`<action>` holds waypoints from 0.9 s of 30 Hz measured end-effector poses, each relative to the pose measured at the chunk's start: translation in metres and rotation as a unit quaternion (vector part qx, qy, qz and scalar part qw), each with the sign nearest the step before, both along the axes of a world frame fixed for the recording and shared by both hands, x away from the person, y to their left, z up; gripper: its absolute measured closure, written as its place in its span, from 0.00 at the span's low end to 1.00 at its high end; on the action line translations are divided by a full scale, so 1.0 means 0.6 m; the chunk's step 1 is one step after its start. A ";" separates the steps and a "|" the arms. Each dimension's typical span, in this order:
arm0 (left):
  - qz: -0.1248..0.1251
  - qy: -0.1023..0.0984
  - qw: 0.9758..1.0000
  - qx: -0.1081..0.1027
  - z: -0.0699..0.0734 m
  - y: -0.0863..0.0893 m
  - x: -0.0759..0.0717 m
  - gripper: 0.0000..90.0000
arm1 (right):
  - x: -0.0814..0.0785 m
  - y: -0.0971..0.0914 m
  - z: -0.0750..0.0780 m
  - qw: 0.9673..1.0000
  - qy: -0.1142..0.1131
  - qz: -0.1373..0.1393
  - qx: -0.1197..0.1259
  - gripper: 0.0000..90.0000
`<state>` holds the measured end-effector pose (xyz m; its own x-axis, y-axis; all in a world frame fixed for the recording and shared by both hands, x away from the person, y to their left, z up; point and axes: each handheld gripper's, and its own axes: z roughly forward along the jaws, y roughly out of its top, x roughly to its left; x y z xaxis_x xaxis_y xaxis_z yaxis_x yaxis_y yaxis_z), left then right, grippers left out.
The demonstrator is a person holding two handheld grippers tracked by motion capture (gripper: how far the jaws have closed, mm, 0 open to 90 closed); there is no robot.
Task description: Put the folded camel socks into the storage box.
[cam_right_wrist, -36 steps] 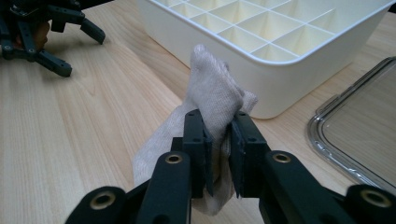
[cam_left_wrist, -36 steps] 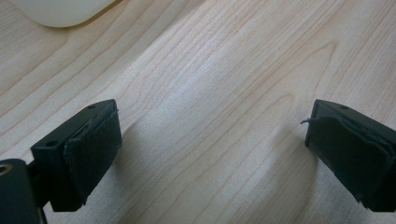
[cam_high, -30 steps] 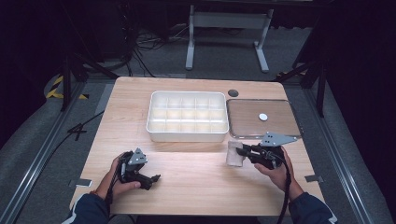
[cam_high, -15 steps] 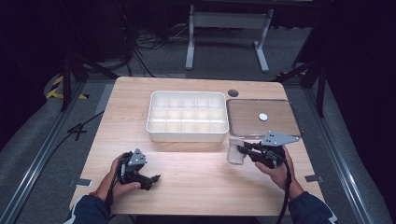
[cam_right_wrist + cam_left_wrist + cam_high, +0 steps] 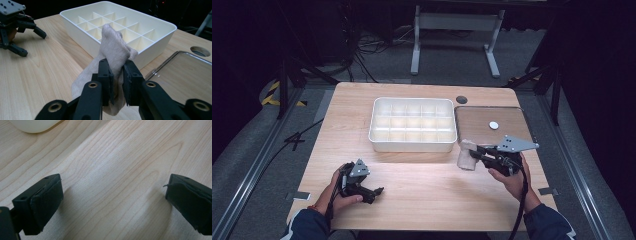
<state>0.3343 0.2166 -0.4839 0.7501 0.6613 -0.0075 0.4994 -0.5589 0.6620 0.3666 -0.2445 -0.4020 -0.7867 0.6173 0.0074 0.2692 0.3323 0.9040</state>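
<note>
While the left tongs point(image 5: 374, 190) sat low near the front left of the bench point(image 5: 412, 200), the right tongs point(image 5: 474, 156) were doing the actual work, pinched tight on a beige sock point(image 5: 466, 156). In the right gripper view you could see the two black jaws squeezing the cloth point(image 5: 113, 57) about midway, so part of it bunched up above the jaws and the rest hung down below them toward the wood. From the high view the sock was just in front of the white divided tray point(image 5: 413, 125), near its front right corner, and right next to the front left corner of the brown tray point(image 5: 512, 131). Couldn't tell if the bottom end of the sock was touching the bench or not.

The left tongs were spread wide with nothing between them, just bare wood grain showing between the two pads point(image 5: 47, 200) in the left gripper view. A rounded bit of the white tray point(image 5: 35, 125) peeked in at the top left corner there. The left hand point(image 5: 339, 192) was wrapped around the gripper body, with the grey three-cornered plate point(image 5: 360, 169) on top.

The white tray had a grid of small compartments and they all looked empty. The brown tray had a small white round thing point(image 5: 494, 125) lying on it, toward the back. There was also a dark round hole point(image 5: 461, 99) in the bench behind the trays. The right hand point(image 5: 509, 177) came in from the bottom right, a dark cable point(image 5: 522, 200) trailing back along the forearm.
</note>
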 end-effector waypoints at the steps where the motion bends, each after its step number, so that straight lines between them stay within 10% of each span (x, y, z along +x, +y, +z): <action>1: 0.003 0.000 1.000 0.000 0.000 0.000 -0.001 0.01 | 0.003 0.000 0.003 1.000 -0.005 -0.001 -0.001 0.87; 27: 0.006 0.003 1.000 0.001 0.000 -0.001 -0.001 0.00 | 0.068 0.029 0.073 0.999 -0.052 0.004 0.001 0.87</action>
